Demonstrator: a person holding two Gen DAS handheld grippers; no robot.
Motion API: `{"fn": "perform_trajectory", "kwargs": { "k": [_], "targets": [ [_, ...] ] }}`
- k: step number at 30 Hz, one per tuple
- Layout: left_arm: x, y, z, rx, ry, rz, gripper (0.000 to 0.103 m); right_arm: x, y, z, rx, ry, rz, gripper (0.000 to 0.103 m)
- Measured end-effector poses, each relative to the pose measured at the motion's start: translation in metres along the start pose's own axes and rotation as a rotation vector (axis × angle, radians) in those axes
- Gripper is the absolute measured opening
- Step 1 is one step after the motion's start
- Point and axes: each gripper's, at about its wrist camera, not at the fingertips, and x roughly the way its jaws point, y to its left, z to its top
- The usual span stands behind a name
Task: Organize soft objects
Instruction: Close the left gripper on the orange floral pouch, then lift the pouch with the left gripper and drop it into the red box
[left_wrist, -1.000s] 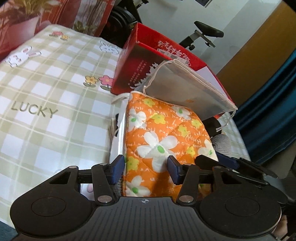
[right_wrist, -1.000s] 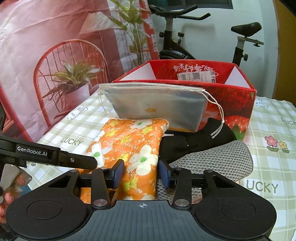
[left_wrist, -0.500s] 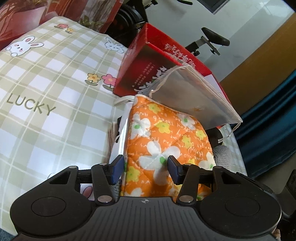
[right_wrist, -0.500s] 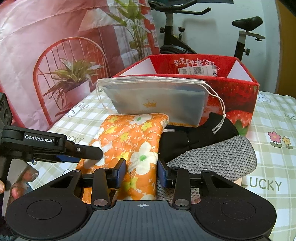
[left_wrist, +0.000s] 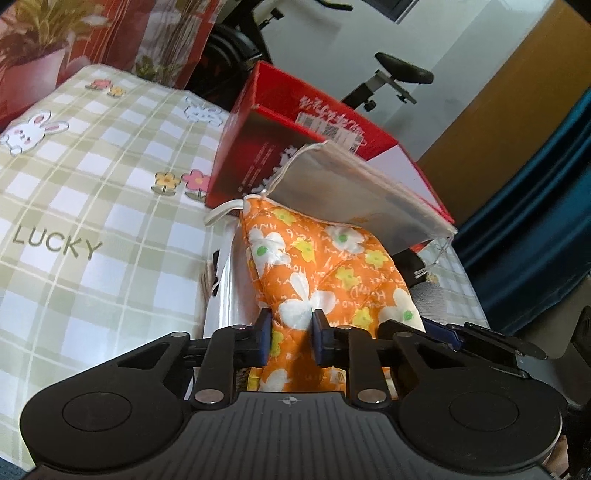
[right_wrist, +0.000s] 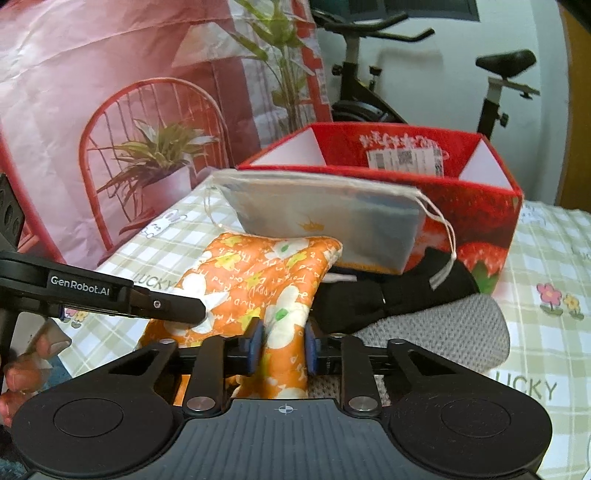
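Both tongs closing: left tongs (left_wrist: 289, 332) and right tongs (right_wrist: 281, 345) pinching the near edge of the orange floral pouch (left_wrist: 325, 266). Lying on the bench (left_wrist: 92, 192) atop the pile, long axis running away toward the red box (right_wrist: 388, 166). Probably too shallow a bite, so could slip, or drag the grey drawstring bag (right_wrist: 325, 218) resting on its far end.

One orange floral pad (right_wrist: 258, 273), one grey drawstring pouch (right_wrist: 325, 221), one black garment (right_wrist: 388, 291), one grey knit piece (right_wrist: 443, 332), one red box (right_wrist: 480, 210) (strawberry print), two hand-held grippers.
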Motion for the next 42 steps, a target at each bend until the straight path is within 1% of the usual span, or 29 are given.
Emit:
{"fn": "perform_trajectory", "kwargs": {
  "k": [3, 7, 10, 14, 18, 22, 29, 34, 37, 42],
  "targets": [
    [-0.01, -0.003, 0.003, 0.012, -0.03, -0.005, 0.02, -0.008, 0.006, 0.007, -0.037, -0.025, 0.012, 0.015],
    [-0.03, -0.014, 0.011, 0.056, -0.105, -0.003, 0.02, -0.021, 0.014, 0.019, -0.075, -0.082, 0.027, 0.014],
    [-0.047, -0.024, 0.022, 0.1, -0.17, -0.004, 0.02, -0.031, 0.017, 0.032, -0.093, -0.131, 0.035, 0.014],
    [-0.06, -0.04, 0.042, 0.16, -0.236, -0.003, 0.02, -0.042, 0.02, 0.057, -0.131, -0.191, 0.043, 0.014],
    [-0.06, -0.051, 0.066, 0.196, -0.259, -0.001, 0.02, -0.044, 0.015, 0.087, -0.144, -0.225, 0.053, 0.014],
    [-0.056, -0.06, 0.092, 0.236, -0.283, -0.009, 0.02, -0.038, 0.006, 0.115, -0.179, -0.244, 0.039, 0.014],
    [-0.026, -0.066, 0.144, 0.272, -0.282, -0.009, 0.021, -0.011, -0.018, 0.165, -0.219, -0.237, 0.004, 0.014],
    [0.005, -0.066, 0.173, 0.284, -0.271, -0.002, 0.021, 0.02, -0.043, 0.198, -0.2, -0.218, -0.024, 0.014],
    [0.025, -0.063, 0.184, 0.28, -0.262, 0.012, 0.021, 0.044, -0.055, 0.208, -0.206, -0.203, -0.048, 0.014],
    [0.064, -0.056, 0.2, 0.292, -0.217, 0.052, 0.021, 0.091, -0.077, 0.214, -0.204, -0.147, -0.082, 0.014]
  ]
}}
